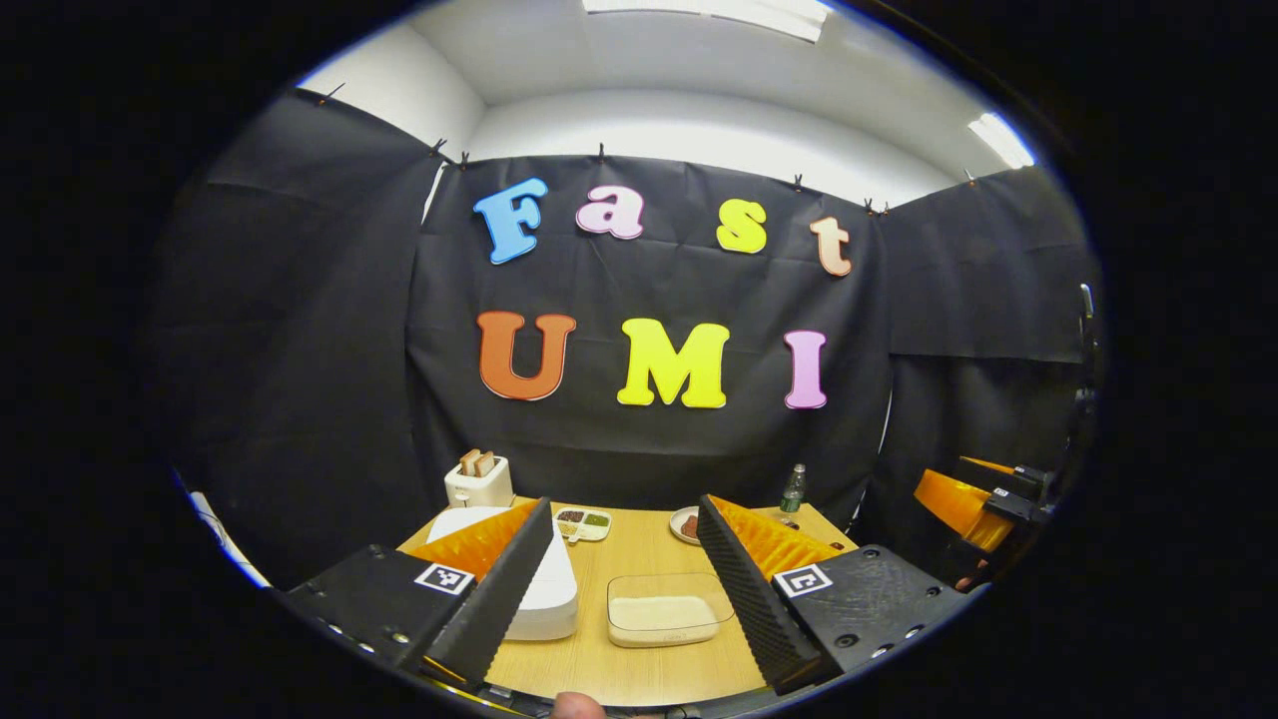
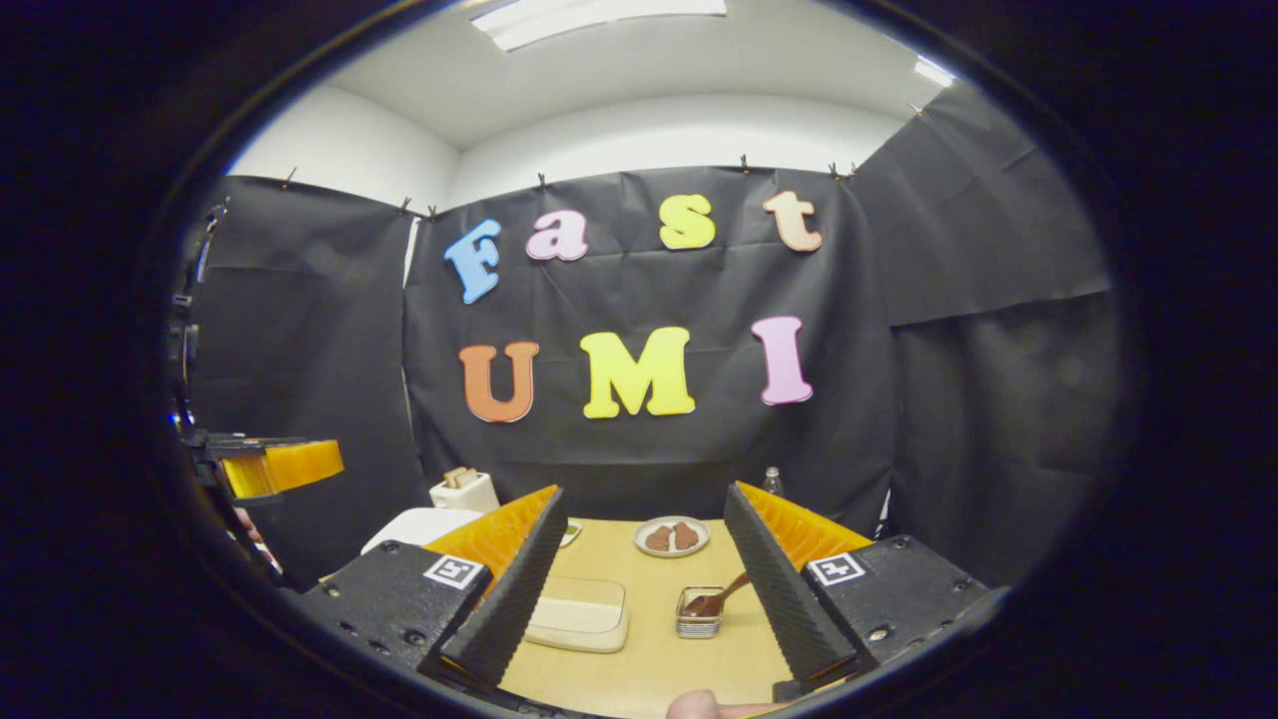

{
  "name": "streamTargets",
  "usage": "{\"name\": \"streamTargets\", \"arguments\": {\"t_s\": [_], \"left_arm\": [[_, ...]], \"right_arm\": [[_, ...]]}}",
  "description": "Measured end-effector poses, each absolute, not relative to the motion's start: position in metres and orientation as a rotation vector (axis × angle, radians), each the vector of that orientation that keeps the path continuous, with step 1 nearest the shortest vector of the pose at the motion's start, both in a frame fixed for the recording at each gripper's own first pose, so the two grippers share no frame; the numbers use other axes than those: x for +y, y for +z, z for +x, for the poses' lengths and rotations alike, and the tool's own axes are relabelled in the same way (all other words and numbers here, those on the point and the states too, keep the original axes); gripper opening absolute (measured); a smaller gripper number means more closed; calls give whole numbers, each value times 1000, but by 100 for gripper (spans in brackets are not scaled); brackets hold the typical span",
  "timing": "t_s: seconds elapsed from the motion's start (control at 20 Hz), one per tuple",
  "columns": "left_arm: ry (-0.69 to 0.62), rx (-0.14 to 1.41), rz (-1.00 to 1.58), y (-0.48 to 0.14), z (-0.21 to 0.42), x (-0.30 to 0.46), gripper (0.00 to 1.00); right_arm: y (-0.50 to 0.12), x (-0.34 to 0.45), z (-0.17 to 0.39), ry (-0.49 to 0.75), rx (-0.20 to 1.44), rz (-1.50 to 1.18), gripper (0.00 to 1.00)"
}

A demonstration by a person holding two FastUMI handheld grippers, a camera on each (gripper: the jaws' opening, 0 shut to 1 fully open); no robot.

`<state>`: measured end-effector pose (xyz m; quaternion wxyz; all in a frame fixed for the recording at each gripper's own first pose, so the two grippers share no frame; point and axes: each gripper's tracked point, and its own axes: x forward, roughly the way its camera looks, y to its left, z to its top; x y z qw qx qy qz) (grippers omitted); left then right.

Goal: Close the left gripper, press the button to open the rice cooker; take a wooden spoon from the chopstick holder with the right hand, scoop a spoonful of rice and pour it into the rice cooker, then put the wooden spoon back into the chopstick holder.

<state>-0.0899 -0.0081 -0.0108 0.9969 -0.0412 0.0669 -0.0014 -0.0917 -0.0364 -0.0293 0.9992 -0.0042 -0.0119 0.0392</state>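
My left gripper [image 1: 624, 502] hangs open above the near edge of the wooden table [image 1: 639, 679], holding nothing. A white rice cooker [image 1: 547, 597] with its lid down sits just behind its left finger. A clear box of rice [image 1: 664, 609] lies between the fingers, lower down on the table. My right gripper [image 2: 644, 489] is open too and holds nothing. Between its fingers stands a small chopstick holder [image 2: 697, 624] with a wooden spoon [image 2: 727, 592] leaning in it. In the right gripper view the rice box [image 2: 579, 611] is at the left and the rice cooker [image 2: 419, 527] is farther left.
At the back of the table stand a white toaster [image 1: 479, 482] with bread, a small divided dish [image 1: 584, 524], a plate of brown food [image 2: 672, 536] and a green bottle [image 1: 793, 489]. Black cloth walls close the booth on three sides.
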Motion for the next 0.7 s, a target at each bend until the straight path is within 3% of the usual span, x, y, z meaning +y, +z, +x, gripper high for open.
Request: {"name": "streamTargets", "arguments": {"t_s": [0.35, 0.7], "left_arm": [[43, 125, -95, -15, -131, -2, 94], [59, 96, -103, -12, -137, 9, 94]], "right_arm": [[-36, -11, -130, 80, -22, -37, 100], [-48, -1, -131, 96, -5, -29, 100]]}}
